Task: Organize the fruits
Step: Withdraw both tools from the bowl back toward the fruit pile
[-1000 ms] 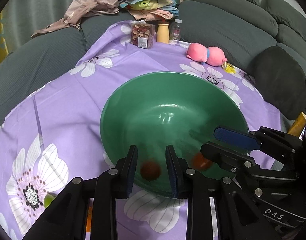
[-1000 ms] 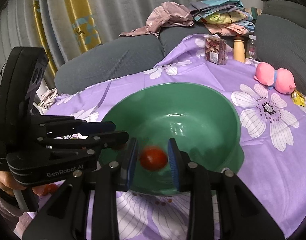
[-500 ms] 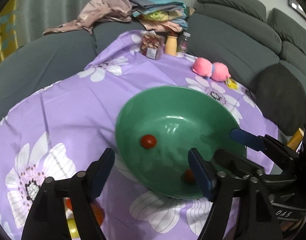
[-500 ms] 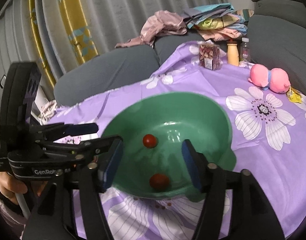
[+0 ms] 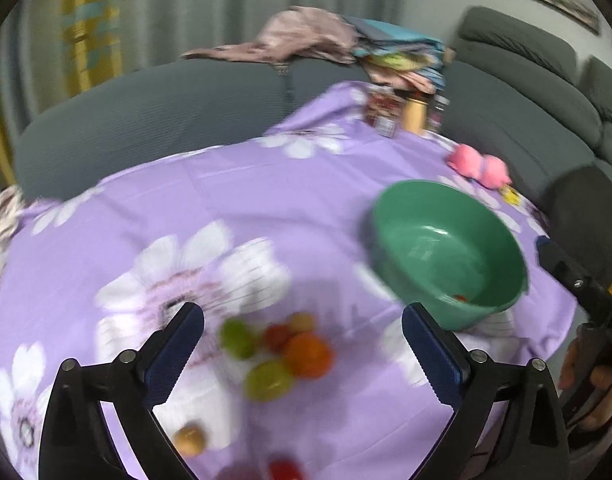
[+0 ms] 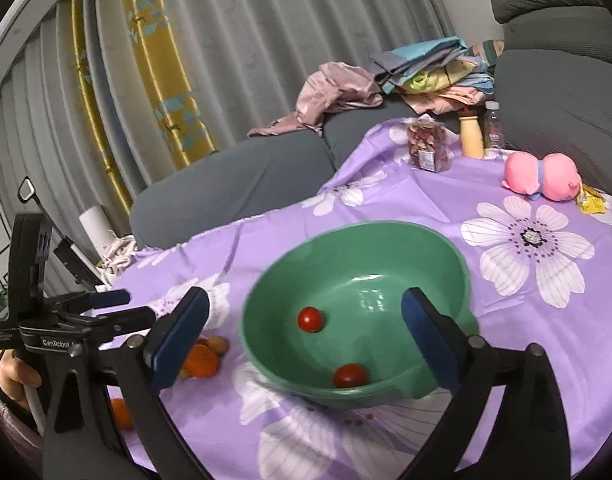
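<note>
A green bowl [image 6: 461,276] sits on the purple flowered cloth and holds two small red tomatoes [image 6: 309,319] [image 6: 349,375]. My right gripper [image 6: 304,328] is open and empty, raised in front of the bowl. My left gripper [image 5: 302,344] is open and empty, above a blurred cluster of fruit: an orange [image 5: 307,354], two green fruits [image 5: 268,380] [image 5: 236,337], a red one [image 5: 276,336]. The bowl [image 5: 405,216] lies to its right. More fruit [image 5: 190,436] lies nearer. The left gripper [image 6: 110,308] shows at the left of the right wrist view, by an orange [image 6: 202,362].
A pink plush toy [image 6: 541,176], a clear box of snacks [image 6: 429,148] and two bottles [image 6: 471,138] stand at the far edge of the table. A grey sofa [image 6: 246,184] with piled clothes [image 6: 425,76] wraps behind. The cloth [image 5: 226,208] left of the bowl is bare.
Both grippers opened and let their tomatoes fall into the bowl. The left gripper then swung left to the fruit cluster. The right gripper pulled back a little.
</note>
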### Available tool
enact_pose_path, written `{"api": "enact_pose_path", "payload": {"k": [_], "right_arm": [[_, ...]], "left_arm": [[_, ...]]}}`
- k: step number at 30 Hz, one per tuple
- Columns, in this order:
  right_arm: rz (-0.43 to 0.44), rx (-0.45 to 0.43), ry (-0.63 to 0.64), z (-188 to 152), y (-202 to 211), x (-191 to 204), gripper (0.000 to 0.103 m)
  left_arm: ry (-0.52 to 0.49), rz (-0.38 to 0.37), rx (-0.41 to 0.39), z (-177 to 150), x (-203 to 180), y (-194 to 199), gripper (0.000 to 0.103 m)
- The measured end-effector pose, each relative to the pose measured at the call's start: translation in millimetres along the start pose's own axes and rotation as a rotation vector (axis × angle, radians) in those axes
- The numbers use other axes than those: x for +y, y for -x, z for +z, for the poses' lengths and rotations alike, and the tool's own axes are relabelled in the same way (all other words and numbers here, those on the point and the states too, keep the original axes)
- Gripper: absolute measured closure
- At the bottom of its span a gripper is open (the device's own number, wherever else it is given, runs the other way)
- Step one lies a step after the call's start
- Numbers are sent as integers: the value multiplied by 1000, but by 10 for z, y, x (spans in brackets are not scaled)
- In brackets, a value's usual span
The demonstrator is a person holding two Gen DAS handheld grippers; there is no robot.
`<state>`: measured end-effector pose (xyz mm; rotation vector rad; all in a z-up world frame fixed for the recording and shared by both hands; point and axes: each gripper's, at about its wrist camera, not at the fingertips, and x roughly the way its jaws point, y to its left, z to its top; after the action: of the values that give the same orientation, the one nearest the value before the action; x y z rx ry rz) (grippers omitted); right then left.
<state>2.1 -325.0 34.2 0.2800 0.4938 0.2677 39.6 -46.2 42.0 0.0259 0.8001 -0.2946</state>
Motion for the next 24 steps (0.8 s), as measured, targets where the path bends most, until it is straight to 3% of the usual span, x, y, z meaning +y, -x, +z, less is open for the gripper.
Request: {"api": "enact_pose_path", "payload": {"k": [5, 12, 24], "right_arm": [[66, 4, 39, -26, 3, 203, 5], [132, 59, 95, -102, -31, 475, 5], [288, 255, 231, -477, -248, 1007, 5]], "left_arm": [[88, 64, -2, -221, 385, 199, 4], [189, 79, 28, -577, 710, 317, 4], [320, 71, 61, -1008, 1092, 422, 4]]}}
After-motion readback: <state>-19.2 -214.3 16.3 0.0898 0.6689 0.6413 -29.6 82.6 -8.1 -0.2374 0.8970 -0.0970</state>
